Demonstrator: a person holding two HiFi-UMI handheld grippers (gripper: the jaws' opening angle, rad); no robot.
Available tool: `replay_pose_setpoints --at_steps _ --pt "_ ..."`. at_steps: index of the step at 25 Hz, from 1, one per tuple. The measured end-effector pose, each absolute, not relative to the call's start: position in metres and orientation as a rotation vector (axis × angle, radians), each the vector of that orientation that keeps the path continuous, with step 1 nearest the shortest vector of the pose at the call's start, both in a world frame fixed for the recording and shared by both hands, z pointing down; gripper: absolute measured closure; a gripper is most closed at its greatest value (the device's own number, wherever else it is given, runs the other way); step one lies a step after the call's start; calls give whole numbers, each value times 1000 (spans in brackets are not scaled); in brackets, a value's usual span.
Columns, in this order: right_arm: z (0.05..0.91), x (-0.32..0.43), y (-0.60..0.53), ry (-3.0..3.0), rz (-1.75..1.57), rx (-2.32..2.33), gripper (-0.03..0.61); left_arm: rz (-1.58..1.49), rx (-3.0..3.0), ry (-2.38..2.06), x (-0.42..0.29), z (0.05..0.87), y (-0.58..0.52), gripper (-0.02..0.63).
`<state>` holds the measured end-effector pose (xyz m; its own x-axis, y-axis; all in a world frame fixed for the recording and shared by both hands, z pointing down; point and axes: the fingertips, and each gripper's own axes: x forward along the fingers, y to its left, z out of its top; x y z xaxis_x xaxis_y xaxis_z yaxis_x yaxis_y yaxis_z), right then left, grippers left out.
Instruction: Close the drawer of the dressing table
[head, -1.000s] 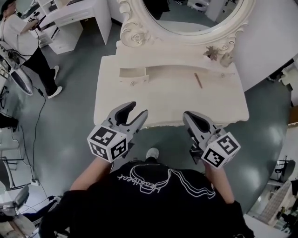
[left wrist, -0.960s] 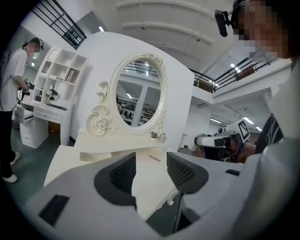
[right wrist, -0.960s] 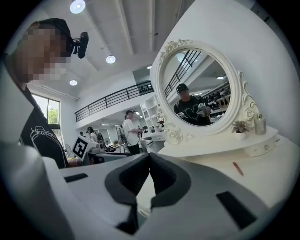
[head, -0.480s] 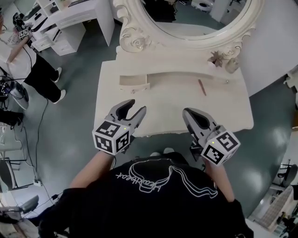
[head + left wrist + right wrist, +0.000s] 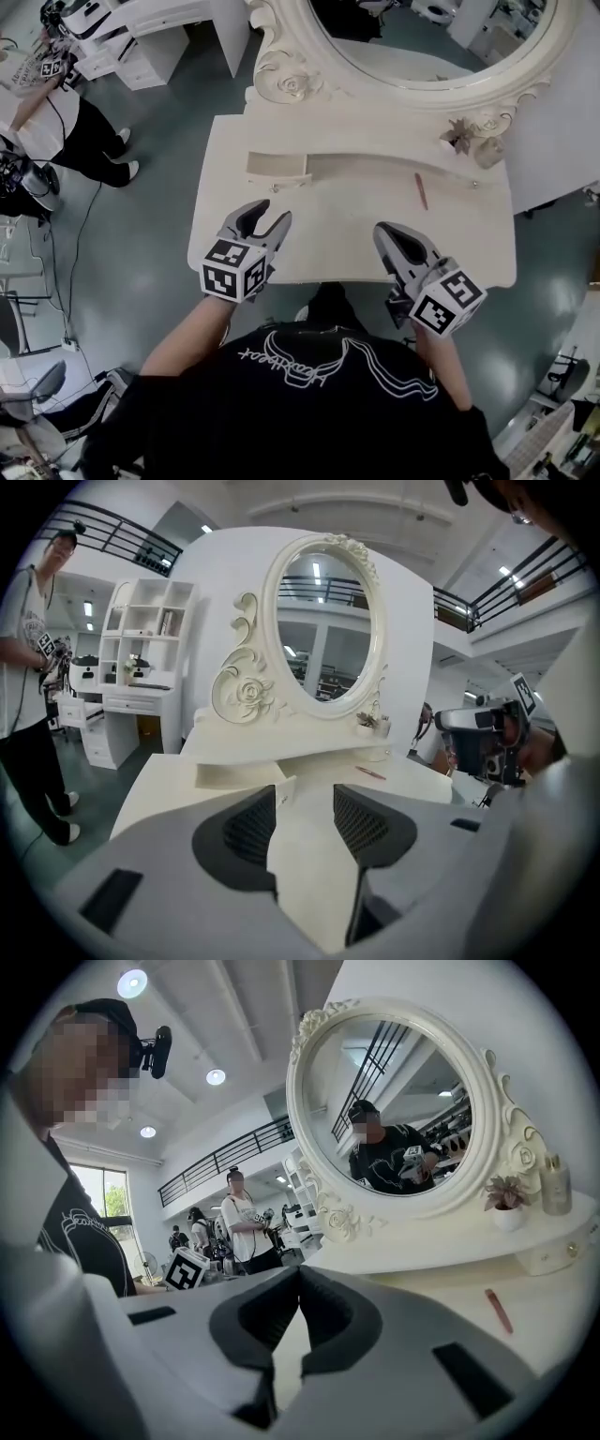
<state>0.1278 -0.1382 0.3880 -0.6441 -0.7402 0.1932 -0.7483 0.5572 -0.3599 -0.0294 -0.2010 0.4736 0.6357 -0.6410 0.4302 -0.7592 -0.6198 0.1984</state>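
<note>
The cream dressing table (image 5: 356, 234) carries a small drawer (image 5: 277, 169) at its back left, pulled out from the low shelf under the oval mirror (image 5: 422, 47). My left gripper (image 5: 263, 218) hovers over the table's front left, open and empty, a short way in front of the drawer. In the left gripper view the drawer (image 5: 242, 773) lies just beyond the left gripper (image 5: 305, 794), slightly left. My right gripper (image 5: 386, 233) is over the front right of the table, shut on nothing; the right gripper view shows the right gripper (image 5: 300, 1274) with tips touching.
A pink stick (image 5: 421, 190) lies on the tabletop at the right. A small potted plant (image 5: 459, 136) and a bottle (image 5: 487, 150) stand under the mirror. A person (image 5: 56, 103) stands at the far left by white desks (image 5: 178, 23).
Both grippers have come forward from the table's front edge to over its top. The drawer stays pulled out. Jaw states are unchanged.
</note>
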Motion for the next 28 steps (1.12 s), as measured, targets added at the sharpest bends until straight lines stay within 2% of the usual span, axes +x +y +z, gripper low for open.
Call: replay_pose_setpoints --at_steps 22,24,28 --pt "398 144 -200 -2766 720 1155 575 626 2182 -1283 -43 576 -269 427" --pt "397 145 -202 -2771 720 1152 575 644 2172 -1301 -45 580 -271 436" --pt "398 146 -206 -2761 713 1158 575 658 2165 -1328 -46 582 -275 503"
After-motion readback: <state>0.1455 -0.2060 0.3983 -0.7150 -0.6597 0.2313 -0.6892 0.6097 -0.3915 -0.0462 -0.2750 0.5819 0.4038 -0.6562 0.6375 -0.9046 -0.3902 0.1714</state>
